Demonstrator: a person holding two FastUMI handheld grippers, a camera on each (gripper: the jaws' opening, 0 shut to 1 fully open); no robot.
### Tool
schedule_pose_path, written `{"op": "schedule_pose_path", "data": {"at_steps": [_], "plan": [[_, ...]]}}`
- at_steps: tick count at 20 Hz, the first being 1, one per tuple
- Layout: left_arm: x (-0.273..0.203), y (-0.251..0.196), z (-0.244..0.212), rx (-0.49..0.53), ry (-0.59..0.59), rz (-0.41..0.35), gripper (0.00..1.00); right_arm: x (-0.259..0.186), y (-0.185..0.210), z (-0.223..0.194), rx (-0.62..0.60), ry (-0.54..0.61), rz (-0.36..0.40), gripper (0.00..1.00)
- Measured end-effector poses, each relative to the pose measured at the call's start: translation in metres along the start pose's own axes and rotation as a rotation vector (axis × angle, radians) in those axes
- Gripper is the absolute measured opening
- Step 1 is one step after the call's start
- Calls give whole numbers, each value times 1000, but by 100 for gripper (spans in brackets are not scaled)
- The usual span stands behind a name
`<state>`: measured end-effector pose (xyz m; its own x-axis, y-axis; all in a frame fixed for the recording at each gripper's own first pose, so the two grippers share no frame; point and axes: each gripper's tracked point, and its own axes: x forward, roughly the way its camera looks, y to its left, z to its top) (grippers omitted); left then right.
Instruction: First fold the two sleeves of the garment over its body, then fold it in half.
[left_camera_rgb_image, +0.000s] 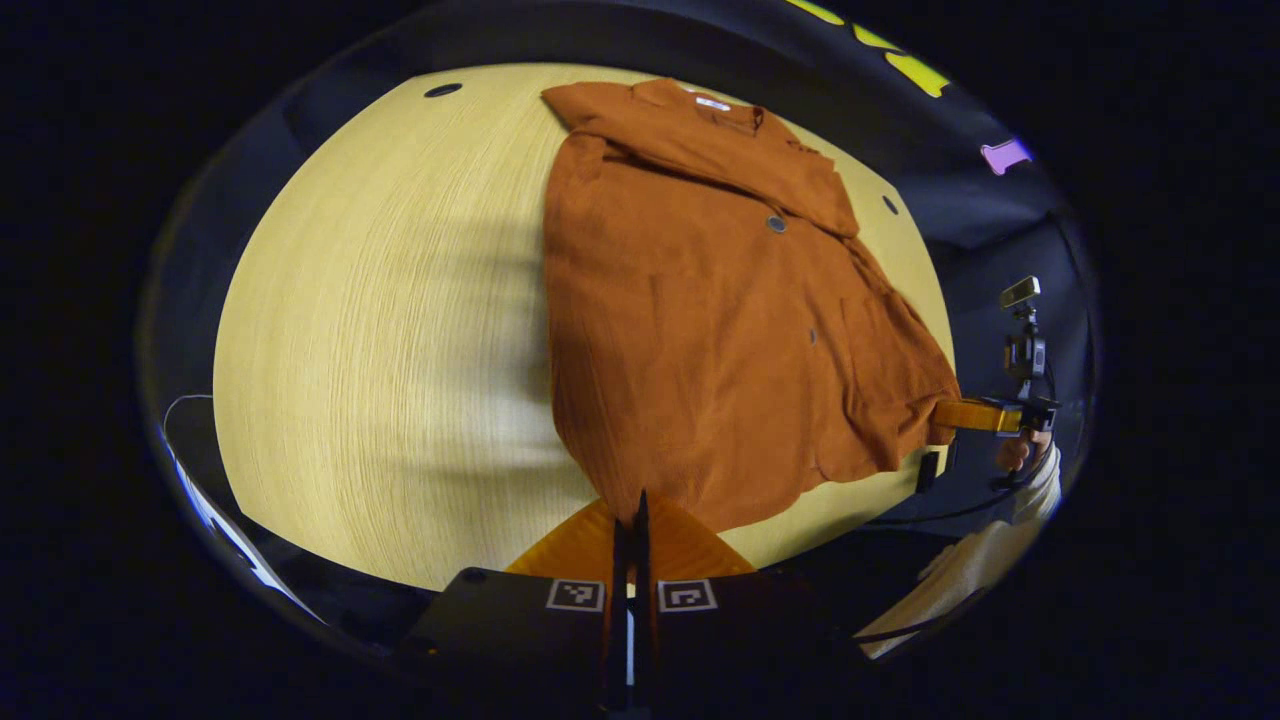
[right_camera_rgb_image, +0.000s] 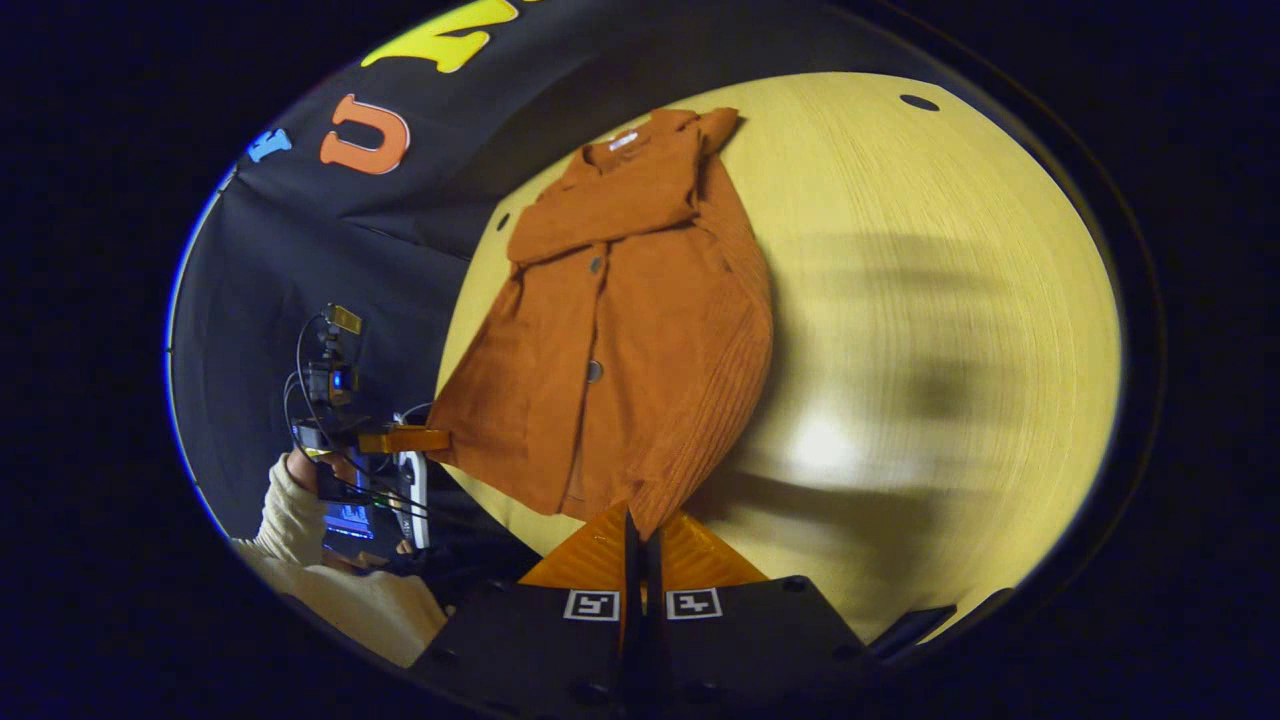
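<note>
Both grippers, left (left_camera_rgb_image: 630, 520) and right (right_camera_rgb_image: 640, 530), have jaws closed on the hem of the garment (left_camera_rgb_image: 700, 330) at frame centre on the desk (left_camera_rgb_image: 400, 330), sleeves apparently folded, so the half-fold toward the collar comes next.

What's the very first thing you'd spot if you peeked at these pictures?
The big rust-orange jacket jumps out, spread across the pale wooden table with its sleeves folded over its body. Next you'd notice the two grippers pinching its near hem: the left gripper at one bottom corner, the right gripper at the other, with a hand in a cream sleeve holding one of them.
</note>
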<state>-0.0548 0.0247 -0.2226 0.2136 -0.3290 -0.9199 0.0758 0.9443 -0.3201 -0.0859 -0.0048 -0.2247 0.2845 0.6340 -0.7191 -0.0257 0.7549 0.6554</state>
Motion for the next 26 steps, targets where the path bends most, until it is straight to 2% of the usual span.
{"op": "schedule_pose_path", "data": {"at_steps": [3,4,5,9,13,17,22,26], "plan": [[-22,-11,32,11,-56,-25,6,-13,30,32,-30,-49,38,0],[-30,-14,42,23,-74,-30,6,-18,39,45,-46,-66,44,3],[-36,-16,50,35,-95,-35,6,-24,48,61,-68,-91,49,0],[-61,-15,105,65,-175,-42,6,-38,74,124,-131,-171,27,2],[-84,-17,180,76,-321,-74,6,-42,105,198,-190,-261,7,2],[-93,-13,238,37,-403,-98,6,-32,132,256,-167,-311,11,2],[-83,-8,309,16,-485,-126,5,-21,133,325,-136,-384,-2,2],[-62,-3,364,-116,-534,-211,6,-3,101,368,-43,-431,-20,2]]}}
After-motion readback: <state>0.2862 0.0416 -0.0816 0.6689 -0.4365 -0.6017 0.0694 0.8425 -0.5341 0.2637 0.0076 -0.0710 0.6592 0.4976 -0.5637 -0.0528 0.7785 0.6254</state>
